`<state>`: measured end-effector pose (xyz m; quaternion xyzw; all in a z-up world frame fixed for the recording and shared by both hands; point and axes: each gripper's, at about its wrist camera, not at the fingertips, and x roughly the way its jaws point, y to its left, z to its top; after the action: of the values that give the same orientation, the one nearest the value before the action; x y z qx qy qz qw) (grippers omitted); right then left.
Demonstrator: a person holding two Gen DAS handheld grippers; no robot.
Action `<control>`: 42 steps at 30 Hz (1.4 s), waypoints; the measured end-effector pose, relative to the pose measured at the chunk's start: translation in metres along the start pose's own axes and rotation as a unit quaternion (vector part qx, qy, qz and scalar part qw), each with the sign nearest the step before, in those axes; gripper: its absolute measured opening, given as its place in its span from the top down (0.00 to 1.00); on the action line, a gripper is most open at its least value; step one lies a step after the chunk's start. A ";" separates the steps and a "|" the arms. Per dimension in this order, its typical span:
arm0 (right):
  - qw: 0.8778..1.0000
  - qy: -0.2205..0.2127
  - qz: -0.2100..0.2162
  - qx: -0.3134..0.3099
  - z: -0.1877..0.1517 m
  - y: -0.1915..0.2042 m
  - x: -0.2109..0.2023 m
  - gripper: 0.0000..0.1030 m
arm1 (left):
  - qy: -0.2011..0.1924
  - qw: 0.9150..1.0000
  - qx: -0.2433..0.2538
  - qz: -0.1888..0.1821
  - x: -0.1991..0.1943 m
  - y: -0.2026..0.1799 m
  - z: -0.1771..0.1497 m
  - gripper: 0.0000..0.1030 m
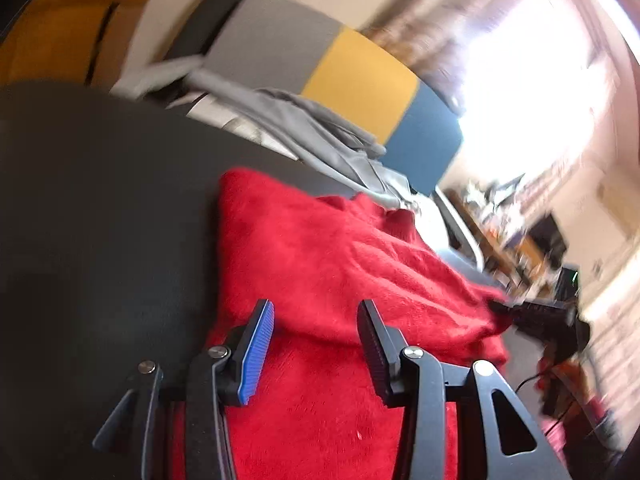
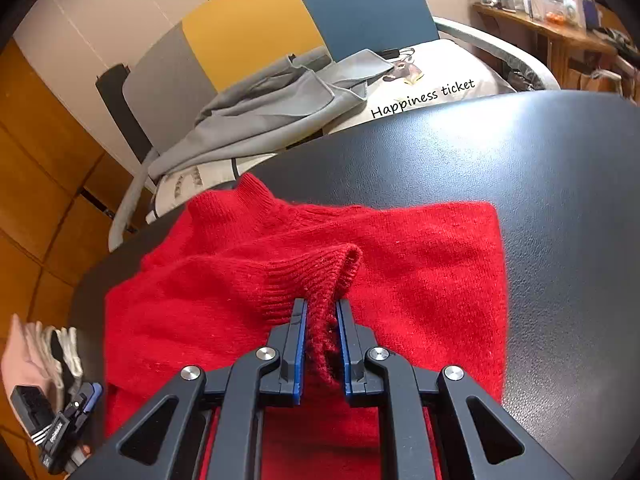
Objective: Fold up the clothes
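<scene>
Two tools working w/ a fuzzy red knit sweater (image 2: 420, 264) lying on the matte black table (image 2: 560, 184). Right tool (image 2: 321, 316) is pinching its ribbed cuff (image 2: 316, 276); left tool (image 1: 316, 320) is hovering agape over the sweater.

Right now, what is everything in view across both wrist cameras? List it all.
red sweater: one, red knit, spread on the table; ribbed cuff pinched in the right tongs
table: one, black, under the sweater
grey garment: one, grey, heaped on the chair behind the table
cushion: one, white, printed "Happiness ticket", on that chair
chair back: one, grey, yellow and blue panels
shelf: one, wooden, cluttered, far right
left tongs: open above the sweater
right tongs: shut on the cuff
hand: one, gloved, holding the left tongs
</scene>
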<state>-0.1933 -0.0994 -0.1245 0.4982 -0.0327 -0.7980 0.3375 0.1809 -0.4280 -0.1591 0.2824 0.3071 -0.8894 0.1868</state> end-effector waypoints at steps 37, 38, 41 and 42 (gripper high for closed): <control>0.974 0.016 -0.075 -0.213 -0.067 0.061 0.024 0.76 | 0.061 0.990 0.122 0.030 0.057 -0.023 0.017 0.56; 0.975 0.019 -0.073 -0.211 -0.064 0.062 0.024 0.76 | 0.055 0.991 0.119 0.030 0.056 -0.020 0.024 0.56; 0.975 0.009 -0.064 -0.214 -0.058 0.072 0.017 0.74 | 0.037 0.993 0.108 0.031 0.052 -0.013 0.044 0.56; 0.974 0.005 -0.059 -0.217 -0.056 0.077 0.016 0.74 | 0.031 0.994 0.104 0.031 0.051 -0.010 0.051 0.56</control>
<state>-0.1129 -0.1524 -0.1349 0.4181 0.1723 -0.8020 0.3902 0.1169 -0.4617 -0.1524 0.3369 0.2093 -0.9013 0.1745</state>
